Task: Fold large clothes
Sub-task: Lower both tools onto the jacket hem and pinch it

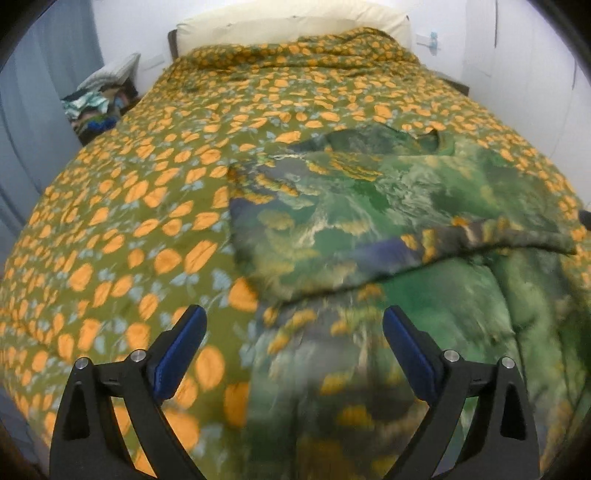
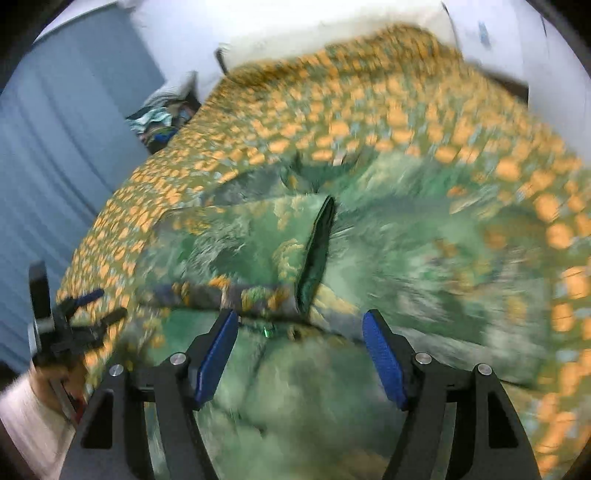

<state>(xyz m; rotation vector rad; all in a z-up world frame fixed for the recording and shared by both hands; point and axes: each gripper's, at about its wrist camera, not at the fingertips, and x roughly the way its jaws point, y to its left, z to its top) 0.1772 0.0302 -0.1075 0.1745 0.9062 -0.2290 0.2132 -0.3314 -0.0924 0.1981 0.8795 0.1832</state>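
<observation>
A large green patterned garment (image 1: 369, 206) with yellow and blue patches lies on the bed, its upper part folded across its lower part. It also shows, blurred, in the right wrist view (image 2: 258, 236). My left gripper (image 1: 293, 321) is open and empty just above the garment's near left edge. My right gripper (image 2: 299, 325) is open and empty above the garment's folded hem. The left gripper (image 2: 101, 304) also shows at the left of the right wrist view, held in a hand.
The bed is covered by an olive quilt with orange flowers (image 1: 129, 192). A cream pillow (image 1: 295, 26) lies at the head. A pile of clothes (image 1: 99, 107) sits beside the bed at the far left, next to a blue curtain (image 2: 55, 147).
</observation>
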